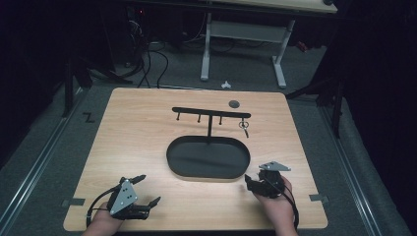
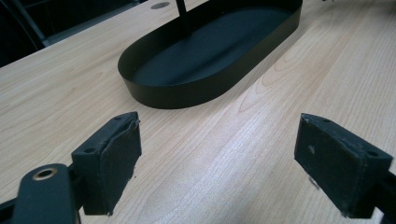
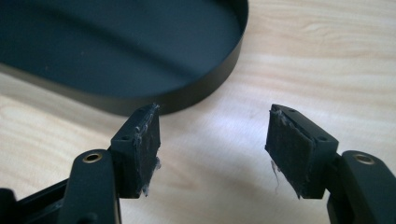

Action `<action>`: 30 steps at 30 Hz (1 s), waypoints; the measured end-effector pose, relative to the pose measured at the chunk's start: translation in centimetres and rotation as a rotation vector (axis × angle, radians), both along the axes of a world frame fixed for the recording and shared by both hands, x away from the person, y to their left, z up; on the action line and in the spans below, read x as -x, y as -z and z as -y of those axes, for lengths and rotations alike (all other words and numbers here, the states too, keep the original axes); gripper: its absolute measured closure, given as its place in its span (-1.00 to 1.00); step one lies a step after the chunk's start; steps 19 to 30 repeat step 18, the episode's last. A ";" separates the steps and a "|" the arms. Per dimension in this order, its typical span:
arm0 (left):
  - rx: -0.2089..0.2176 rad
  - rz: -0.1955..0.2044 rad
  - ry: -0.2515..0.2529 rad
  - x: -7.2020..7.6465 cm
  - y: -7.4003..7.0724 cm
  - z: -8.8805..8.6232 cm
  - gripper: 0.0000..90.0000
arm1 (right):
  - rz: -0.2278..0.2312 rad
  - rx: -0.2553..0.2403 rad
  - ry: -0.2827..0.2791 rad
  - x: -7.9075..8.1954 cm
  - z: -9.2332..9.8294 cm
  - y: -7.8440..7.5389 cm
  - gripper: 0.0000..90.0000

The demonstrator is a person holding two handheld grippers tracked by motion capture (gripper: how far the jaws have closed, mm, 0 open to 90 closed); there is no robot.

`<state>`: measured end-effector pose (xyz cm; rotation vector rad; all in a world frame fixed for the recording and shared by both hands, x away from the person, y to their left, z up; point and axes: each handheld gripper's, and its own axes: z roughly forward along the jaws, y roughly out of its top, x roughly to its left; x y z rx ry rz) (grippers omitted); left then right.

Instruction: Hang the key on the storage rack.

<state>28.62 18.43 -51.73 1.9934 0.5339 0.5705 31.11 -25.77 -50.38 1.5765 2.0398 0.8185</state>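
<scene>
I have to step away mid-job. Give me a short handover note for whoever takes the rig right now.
Left gripper: open, holding nothing, over the table's near left part.
Right gripper: open, holding nothing, just off the tray's near right rim.
Rack stands at the tray's far side; a key hangs from its rightmost hook, the other hooks look bare. Tray looks bare inside.
Done: nothing gripped yet.
Left: probably reach for the key on the rack.

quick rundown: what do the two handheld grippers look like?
Both are black with two jaws. The left gripper and right gripper each carry a grey three-cornered plate and trail a black cable. Jaw pads are black and frayed, and brass-coloured rivets show at the jaw pivots.
</scene>
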 end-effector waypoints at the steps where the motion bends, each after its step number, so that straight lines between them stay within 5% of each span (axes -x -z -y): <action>1: 0.000 0.000 0.000 0.0 0.0 0.0 -0.66 | 0.000 0.000 0.000 0.0 0.0 0.0 -0.24; 5: 0.005 0.003 -0.006 0.1 0.0 -0.1 -0.66 | 0.049 -0.005 0.000 1.4 -0.4 0.7 -0.30; 7: 0.009 0.002 -0.014 0.1 0.1 -0.1 -0.66 | 0.140 -0.002 0.013 3.1 -0.2 1.1 -0.31; 10: 0.015 -0.004 -0.020 0.0 0.1 0.1 -0.66 | 0.146 -0.070 0.041 4.0 0.5 1.0 -0.32; 30: -0.004 0.007 0.010 0.4 0.1 0.5 -0.66 | 0.163 -0.053 0.059 4.1 1.1 1.5 -0.26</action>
